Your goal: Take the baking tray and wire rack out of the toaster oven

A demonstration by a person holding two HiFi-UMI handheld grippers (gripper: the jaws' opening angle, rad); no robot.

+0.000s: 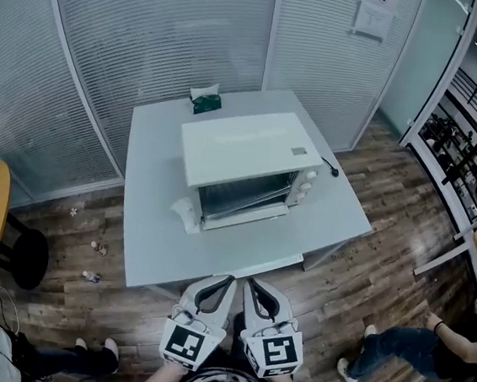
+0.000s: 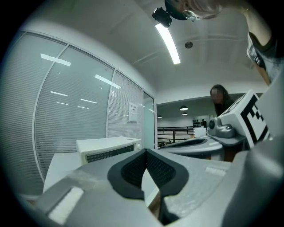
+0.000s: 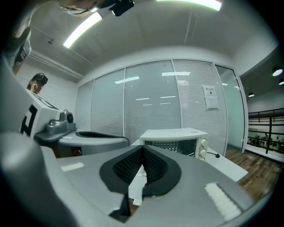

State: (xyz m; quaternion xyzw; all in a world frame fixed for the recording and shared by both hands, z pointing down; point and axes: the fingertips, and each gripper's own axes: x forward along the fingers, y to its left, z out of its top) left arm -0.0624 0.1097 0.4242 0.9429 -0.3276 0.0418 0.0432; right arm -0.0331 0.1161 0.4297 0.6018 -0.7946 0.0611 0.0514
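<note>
A white toaster oven (image 1: 245, 165) stands in the middle of the pale table (image 1: 152, 245), its glass door (image 1: 245, 193) facing me and closed; wire rack bars show dimly behind the glass, no tray can be made out. My left gripper (image 1: 231, 280) and right gripper (image 1: 248, 283) are side by side at the table's near edge, both shut and empty, well short of the oven. From the left gripper view the oven (image 2: 108, 148) sits beyond the closed jaws (image 2: 146, 152); in the right gripper view the oven (image 3: 175, 139) is ahead of the jaws (image 3: 142, 148).
A green tissue box (image 1: 206, 100) rests at the table's far edge, and a clear plastic piece (image 1: 185, 214) lies left of the oven. The oven's black cord (image 1: 330, 166) trails right. A seated person (image 1: 426, 345) is at right, a black stool (image 1: 24, 257) at left.
</note>
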